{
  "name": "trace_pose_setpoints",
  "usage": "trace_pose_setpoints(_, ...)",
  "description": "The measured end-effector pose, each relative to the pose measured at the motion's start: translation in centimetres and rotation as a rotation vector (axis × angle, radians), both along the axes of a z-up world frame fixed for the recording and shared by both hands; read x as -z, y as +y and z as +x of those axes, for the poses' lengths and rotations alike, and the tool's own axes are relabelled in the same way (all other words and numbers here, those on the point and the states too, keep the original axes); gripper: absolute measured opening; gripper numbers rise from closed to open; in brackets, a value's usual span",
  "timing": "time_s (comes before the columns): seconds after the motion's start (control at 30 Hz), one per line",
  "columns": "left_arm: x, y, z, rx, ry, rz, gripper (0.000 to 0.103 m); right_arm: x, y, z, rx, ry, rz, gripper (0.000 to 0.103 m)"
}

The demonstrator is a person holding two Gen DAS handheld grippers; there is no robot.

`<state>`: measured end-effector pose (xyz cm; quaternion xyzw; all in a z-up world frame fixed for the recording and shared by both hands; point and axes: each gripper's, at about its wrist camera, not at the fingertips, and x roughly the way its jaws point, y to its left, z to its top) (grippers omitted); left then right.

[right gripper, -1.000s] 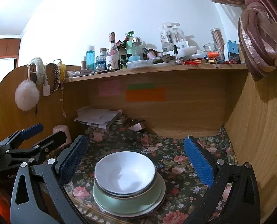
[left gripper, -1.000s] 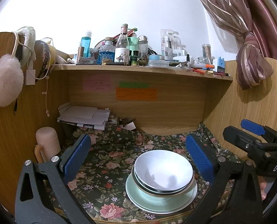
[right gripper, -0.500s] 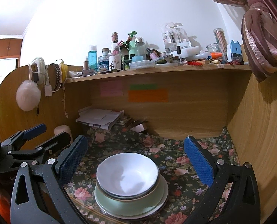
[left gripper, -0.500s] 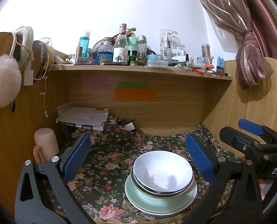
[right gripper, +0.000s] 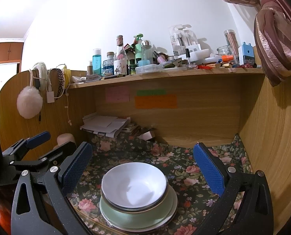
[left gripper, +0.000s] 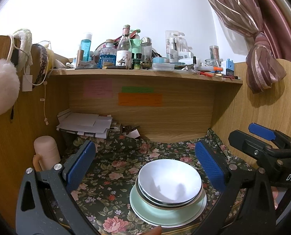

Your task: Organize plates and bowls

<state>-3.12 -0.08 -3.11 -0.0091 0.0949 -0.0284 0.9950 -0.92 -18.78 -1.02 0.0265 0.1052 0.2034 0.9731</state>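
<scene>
On the floral-covered surface (left gripper: pixel 110 176), from left to right, the left hand-held gripper (left gripper: pixel 145 168) gapes wide and empty, one stack (left gripper: pixel 168 197) sits at the front edge, and the right hand-held gripper (right gripper: pixel 143 170) spreads wide, holding nothing. The stack counts two pale green plates (right gripper: pixel 137 217) under two nested bowls (right gripper: pixel 134 188). The top bowl is glossy white; the lower one shows a gold-lined rim.
</scene>
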Motion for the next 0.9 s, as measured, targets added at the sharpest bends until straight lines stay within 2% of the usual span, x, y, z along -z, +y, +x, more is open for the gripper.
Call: trace_pose_setpoints(0.9,0.4,-0.2,1.1,0.011,0.017,-0.008,0.103,0.2,0.0,0.6,0.006,0.019,0.022,0.103)
